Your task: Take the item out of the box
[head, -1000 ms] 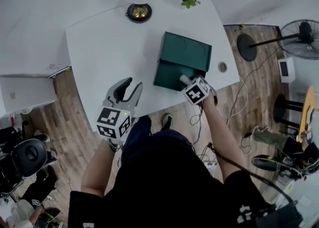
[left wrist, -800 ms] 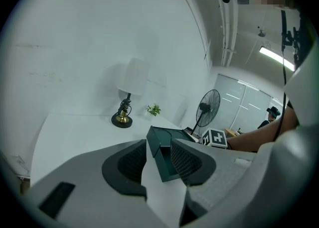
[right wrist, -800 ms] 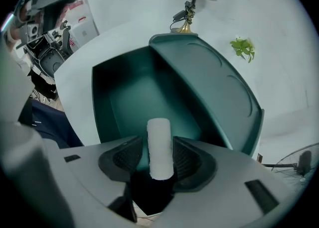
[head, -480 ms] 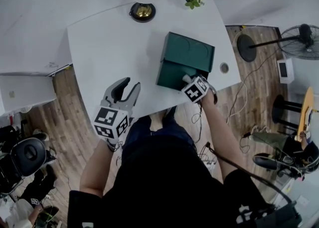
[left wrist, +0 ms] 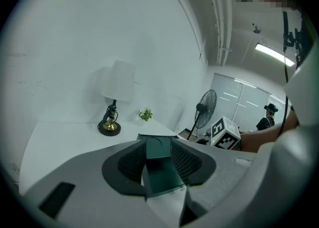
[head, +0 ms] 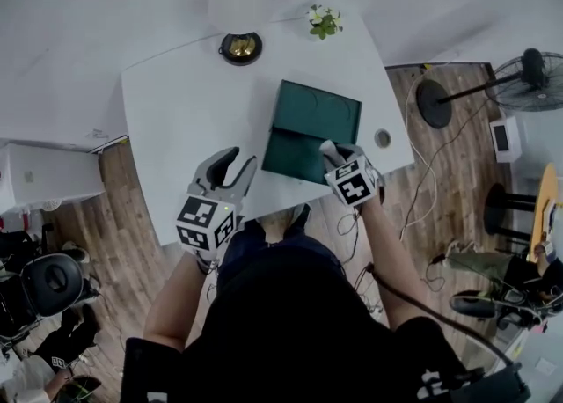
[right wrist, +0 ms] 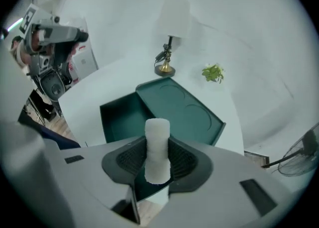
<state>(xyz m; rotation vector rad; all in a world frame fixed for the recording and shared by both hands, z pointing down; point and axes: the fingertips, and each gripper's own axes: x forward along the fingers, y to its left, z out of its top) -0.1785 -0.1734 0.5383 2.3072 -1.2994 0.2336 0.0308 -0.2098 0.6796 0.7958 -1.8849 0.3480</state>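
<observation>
A dark green box (head: 290, 153) lies open on the white table (head: 176, 102), its lid (head: 321, 111) folded back flat. My right gripper (head: 329, 155) is over the box's near right corner. Its jaws are closing, and the pads press both sides of an upright white foam cylinder (right wrist: 157, 145), which pokes up between the right gripper (right wrist: 157, 161) fingers above the box's hollow (right wrist: 122, 117). My left gripper (head: 230, 162) hovers open over the table left of the box. Nothing is between the left gripper (left wrist: 157, 161) fingers, and the box (left wrist: 159, 170) shows through the gap.
A lamp with a brass base (head: 242, 47) and a small potted plant (head: 324, 21) stand at the table's far edge. A round cable hole (head: 382, 138) sits right of the box. A floor fan (head: 528, 67) and cables lie beyond the table's right edge.
The right gripper's jaws have come in on the white cylinder at the box's near right corner. The left gripper has stayed open at about the same place.
</observation>
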